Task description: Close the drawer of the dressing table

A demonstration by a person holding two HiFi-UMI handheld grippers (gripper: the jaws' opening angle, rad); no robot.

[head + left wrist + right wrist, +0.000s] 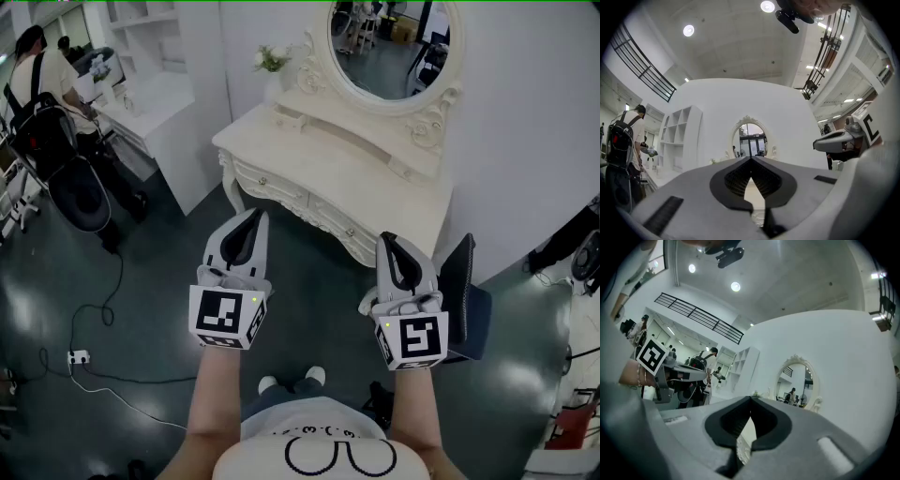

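Note:
The cream dressing table (375, 178) with an oval mirror (389, 47) stands against the white wall ahead of me. Its front drawers (272, 185) look flush with the frame from here. Both grippers hover side by side over the floor, short of the table's front edge. The left gripper (254, 216) is shut and empty, pointing at the left drawers. The right gripper (387, 240) is shut and empty too, near the table's right front corner. The mirror (750, 140) shows straight ahead over the closed left gripper (751, 160). In the right gripper view it (797, 383) lies right of the closed right gripper (750, 400).
A dark chair (469, 292) stands just right of my right gripper. A person with a backpack (37, 80) and a black stroller (77, 192) are at the far left by a white desk (159, 108). A cable and power strip (79, 357) lie on the floor.

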